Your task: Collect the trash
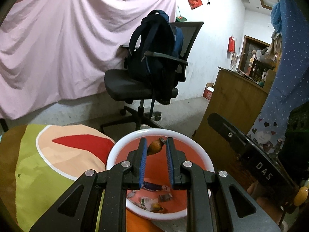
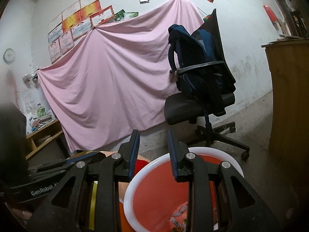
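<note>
Orange round bin point(image 1: 161, 135), smooth white rim, crumpled wrappers point(image 1: 152, 197) inside

Scraps point(image 1: 154, 199) in bin point(image 1: 115, 150); chair point(image 1: 135, 85) behind; cushion point(image 1: 58, 164) left.

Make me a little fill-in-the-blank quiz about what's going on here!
1. The left gripper holds an orange peel above the ____ bin.
2. A dark blue ____ sits on the office chair.
3. The right gripper holds ____.
4. A ____ sheet hangs on the wall.

Answers: orange; backpack; nothing; pink
</note>
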Demonstrator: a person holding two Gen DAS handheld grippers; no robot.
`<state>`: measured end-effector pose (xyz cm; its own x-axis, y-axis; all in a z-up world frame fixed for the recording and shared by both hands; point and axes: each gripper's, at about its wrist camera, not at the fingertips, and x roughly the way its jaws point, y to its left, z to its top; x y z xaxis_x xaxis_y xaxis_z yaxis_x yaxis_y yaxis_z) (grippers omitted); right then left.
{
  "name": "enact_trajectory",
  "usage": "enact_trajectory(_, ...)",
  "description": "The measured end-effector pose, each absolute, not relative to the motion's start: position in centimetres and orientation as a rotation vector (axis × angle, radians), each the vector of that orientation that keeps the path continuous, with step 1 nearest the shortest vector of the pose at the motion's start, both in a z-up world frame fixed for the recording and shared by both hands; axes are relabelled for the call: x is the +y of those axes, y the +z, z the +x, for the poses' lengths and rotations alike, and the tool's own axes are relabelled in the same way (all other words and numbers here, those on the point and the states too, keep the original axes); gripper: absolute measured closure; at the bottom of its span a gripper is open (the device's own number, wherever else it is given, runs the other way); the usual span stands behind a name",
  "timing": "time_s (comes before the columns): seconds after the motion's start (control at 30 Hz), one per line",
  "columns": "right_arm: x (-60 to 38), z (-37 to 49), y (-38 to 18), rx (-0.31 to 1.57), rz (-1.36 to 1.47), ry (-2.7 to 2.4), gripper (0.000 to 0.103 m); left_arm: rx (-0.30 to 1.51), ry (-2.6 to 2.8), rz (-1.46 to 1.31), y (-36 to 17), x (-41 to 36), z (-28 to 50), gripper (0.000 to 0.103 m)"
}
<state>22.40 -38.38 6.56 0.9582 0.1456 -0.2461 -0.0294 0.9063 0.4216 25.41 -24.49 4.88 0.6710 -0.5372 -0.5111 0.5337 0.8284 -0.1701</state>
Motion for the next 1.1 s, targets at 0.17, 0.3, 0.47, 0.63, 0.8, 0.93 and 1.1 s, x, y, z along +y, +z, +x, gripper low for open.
enact_trajectory(0.17, -38.2, 22.7, 6.6, 0.284, 0.426, 0.093, 0.045, 0.608, -0.605, -0.025, 4.5, -24.6, 26.1, 0.085)
enact_trajectory(0.3, -38.2, 22.7, 6.6, 0.283, 0.428, 0.091, 0.045, 0.607, -0.596, -0.038, 4.4, -24.4, 26.1, 0.072)
enact_trajectory(0.47, -38.4, 22.8, 6.3, 0.287, 0.435, 0.092, 0.045, 0.607, -0.592, -0.034, 4.2, -24.2, 26.0, 0.071)
enact_trajectory(0.63, -38.5, 22.8, 6.2, 0.286, 0.438, 0.090, 0.045, 0.601, -0.581, -0.041, 4.3, -23.8, 26.0, 0.066)
enact_trajectory(0.8, -38.5, 22.8, 6.1, 0.288, 0.435, 0.091, 0.044, 0.593, -0.570, -0.042, 4.5, -23.3, 25.8, 0.066)
enact_trajectory(0.93, -38.4, 22.7, 6.0, 0.288, 0.432, 0.091, 0.044, 0.585, -0.556, -0.041, 4.9, -22.6, 25.5, 0.064)
enact_trajectory(1.1, -38.1, 22.6, 5.9, 0.292, 0.424, 0.083, 0.037, 0.564, -0.527, -0.037, 5.3, -21.7, 24.8, 0.059)
